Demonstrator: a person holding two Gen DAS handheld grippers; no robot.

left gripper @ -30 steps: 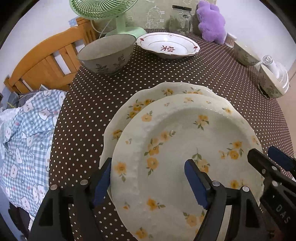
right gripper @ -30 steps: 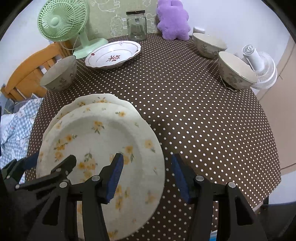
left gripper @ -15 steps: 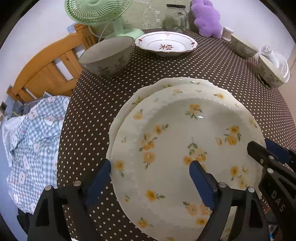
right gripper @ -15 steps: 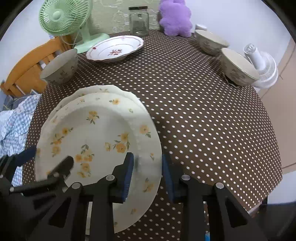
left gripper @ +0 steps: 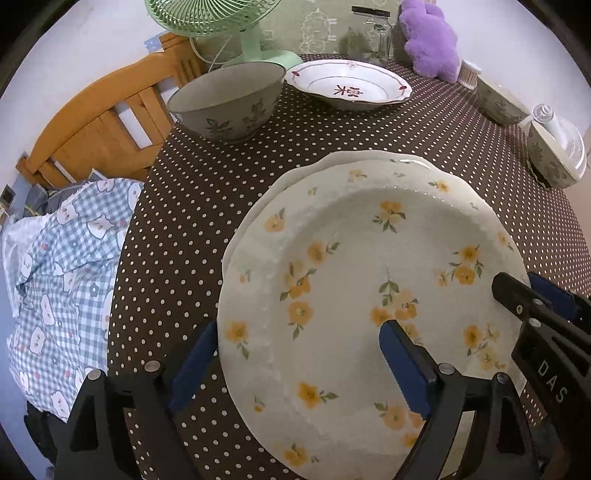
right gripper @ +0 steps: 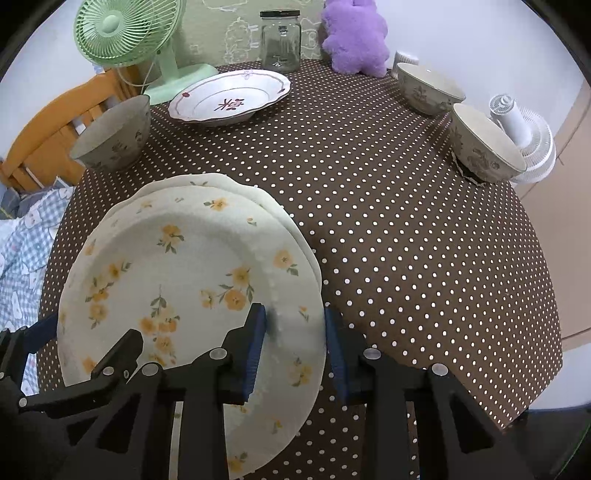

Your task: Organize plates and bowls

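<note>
Right wrist view: right tongs point(right gripper: 293, 345) astride top plate point(right gripper: 177, 273) rim, apparently gripping. Left tongs point(left gripper: 295, 360) spread wide over plate's left edge, not pressing. Second plate point(right gripper: 258, 197) beneath.

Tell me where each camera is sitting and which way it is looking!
Left wrist view: sits on the left gripper, looking steeply down over the cream yellow-flowered top plate; its open jaws straddle the plate's left rim, and the right gripper pokes in.
Right wrist view: sits on the right gripper, looking down the same way; its jaws, just closing, sit on the plate's right rim, with the left gripper at the left edge.
Both show the plate, green fan and brown dotted tablecloth.
</note>
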